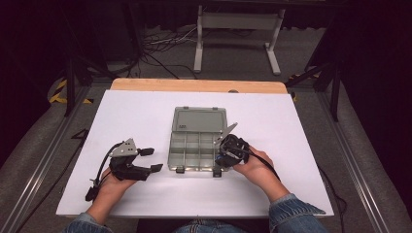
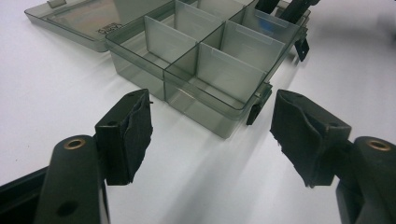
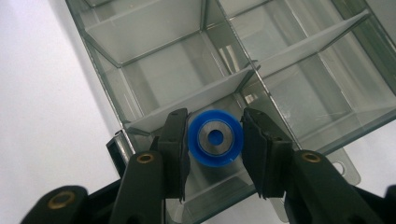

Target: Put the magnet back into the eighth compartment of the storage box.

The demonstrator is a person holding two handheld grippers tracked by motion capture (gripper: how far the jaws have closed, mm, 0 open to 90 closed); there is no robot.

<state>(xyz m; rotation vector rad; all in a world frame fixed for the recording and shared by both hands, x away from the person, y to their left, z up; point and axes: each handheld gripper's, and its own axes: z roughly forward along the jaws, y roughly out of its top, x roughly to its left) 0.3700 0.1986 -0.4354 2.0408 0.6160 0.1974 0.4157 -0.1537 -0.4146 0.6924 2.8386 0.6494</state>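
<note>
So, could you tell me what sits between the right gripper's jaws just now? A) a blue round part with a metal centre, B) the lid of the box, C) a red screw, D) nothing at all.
A: in the right gripper view, the right gripper has its pads pressed on either side of a blue round part with a metal centre, above a near compartment of the clear divided box.

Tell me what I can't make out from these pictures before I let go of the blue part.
- Right gripper, right gripper view: the blue round part sits between the pads; its underside and whether it touches the organizer box floor are hidden.
- High view: the blue part is hidden behind the gripper body.
- Left gripper, left gripper view: the box's far corner is cut off at the top edge.
- Lid lettering: too small to read.
</note>
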